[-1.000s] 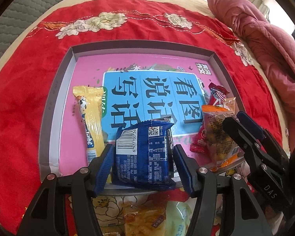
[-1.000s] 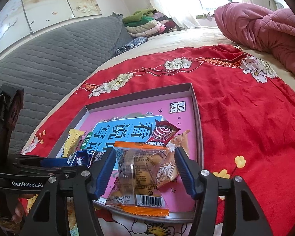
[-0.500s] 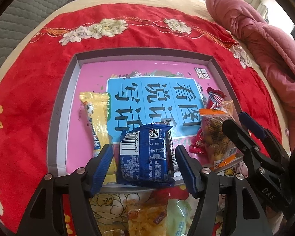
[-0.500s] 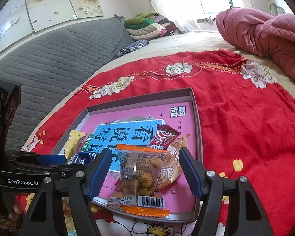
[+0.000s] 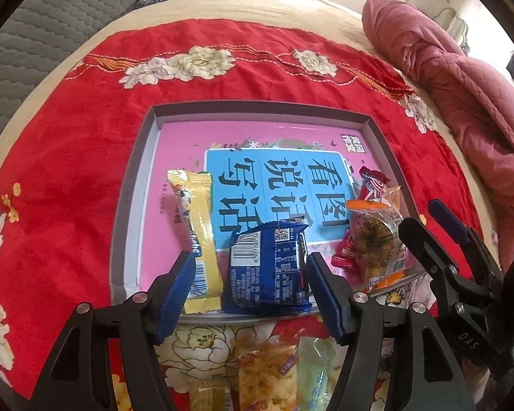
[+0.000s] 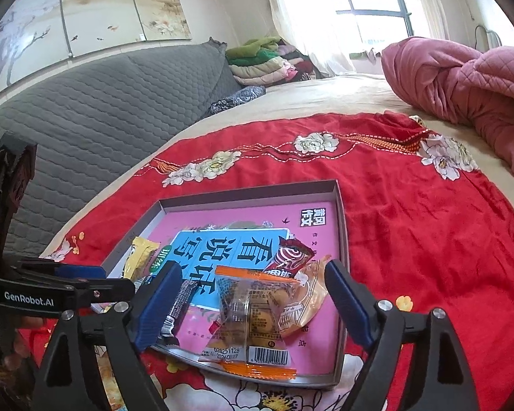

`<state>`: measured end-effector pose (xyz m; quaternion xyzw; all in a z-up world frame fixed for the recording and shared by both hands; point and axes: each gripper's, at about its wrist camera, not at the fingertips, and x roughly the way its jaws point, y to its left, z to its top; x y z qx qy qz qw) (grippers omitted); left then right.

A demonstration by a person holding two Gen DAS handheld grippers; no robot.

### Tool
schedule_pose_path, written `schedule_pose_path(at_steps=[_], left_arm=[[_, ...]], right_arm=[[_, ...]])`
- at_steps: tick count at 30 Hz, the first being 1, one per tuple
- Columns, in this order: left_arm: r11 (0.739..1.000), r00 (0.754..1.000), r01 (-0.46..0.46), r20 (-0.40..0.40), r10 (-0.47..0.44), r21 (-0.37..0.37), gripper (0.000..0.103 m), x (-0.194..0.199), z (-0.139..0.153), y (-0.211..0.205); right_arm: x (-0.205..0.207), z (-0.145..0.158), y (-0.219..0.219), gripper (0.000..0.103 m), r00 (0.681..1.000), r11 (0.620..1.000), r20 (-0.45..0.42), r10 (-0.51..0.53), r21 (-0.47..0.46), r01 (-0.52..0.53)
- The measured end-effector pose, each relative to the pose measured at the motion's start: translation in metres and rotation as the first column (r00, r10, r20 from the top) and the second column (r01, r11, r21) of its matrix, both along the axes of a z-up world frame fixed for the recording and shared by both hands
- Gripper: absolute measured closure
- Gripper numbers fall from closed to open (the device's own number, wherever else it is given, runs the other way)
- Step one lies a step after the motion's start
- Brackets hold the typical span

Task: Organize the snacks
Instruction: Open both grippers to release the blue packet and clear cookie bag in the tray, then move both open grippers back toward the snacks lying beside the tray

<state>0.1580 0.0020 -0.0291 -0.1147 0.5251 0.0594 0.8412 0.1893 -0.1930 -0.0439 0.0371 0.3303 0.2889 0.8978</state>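
Note:
A grey tray [image 5: 133,185] with a pink and blue printed floor lies on a red cloth. In it lie a blue snack pack [image 5: 267,270], a yellow bar [image 5: 195,233], a clear orange-edged pack [image 5: 377,239] and a red pack [image 5: 371,179]. My left gripper [image 5: 253,294] is open, its pads apart from the blue pack's sides. My right gripper [image 6: 252,308] is open around the clear orange-edged pack [image 6: 252,318], not touching it. The red pack [image 6: 291,257] lies just behind. The tray's right wall [image 6: 342,239] is beside it.
More snack packs [image 5: 267,376] lie on the red floral cloth [image 5: 68,171] in front of the tray. A pink quilt [image 6: 462,78] is heaped at the right. A grey quilted cover [image 6: 102,109] lies at the left, with folded clothes [image 6: 260,58] behind.
Both grippers have pulled back and up from the tray. The left jaws have opened wider off the blue pack, and the right jaws stand wider around the clear pack.

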Motion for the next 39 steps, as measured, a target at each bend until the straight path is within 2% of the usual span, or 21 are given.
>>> schedule_pose_path(at_steps=[13,17,28,33,39], left_arm=[[1.0,1.0,-0.011,0.026,0.011,-0.017,0.034,-0.015,0.01,0.014],[1.0,0.999,-0.02,0.036,0.02,0.003,0.034,-0.021,0.014,0.019],[1.0,0.999,-0.012,0.051,0.013,-0.013,0.034,-0.035,0.017,0.027],[1.0,0.998,-0.002,0.059,0.003,-0.016,0.034,-0.039,0.02,0.028],[0.999,0.998,0.001,0.063,0.001,-0.032,0.034,-0.043,0.02,0.031]], right_arm=[[-0.013,0.007,-0.003,0.016,0.999,0.999,0.038,-0.011,-0.036,0.013],[-0.021,0.009,-0.006,0.016,0.998,0.998,0.052,-0.032,-0.058,0.035],[-0.033,0.014,-0.02,0.016,0.992,0.989,0.042,-0.117,-0.087,0.12],[-0.043,0.018,-0.017,0.016,0.991,0.985,0.062,-0.12,-0.115,0.126],[-0.052,0.015,-0.017,0.015,0.991,0.981,0.041,-0.131,-0.139,0.135]])
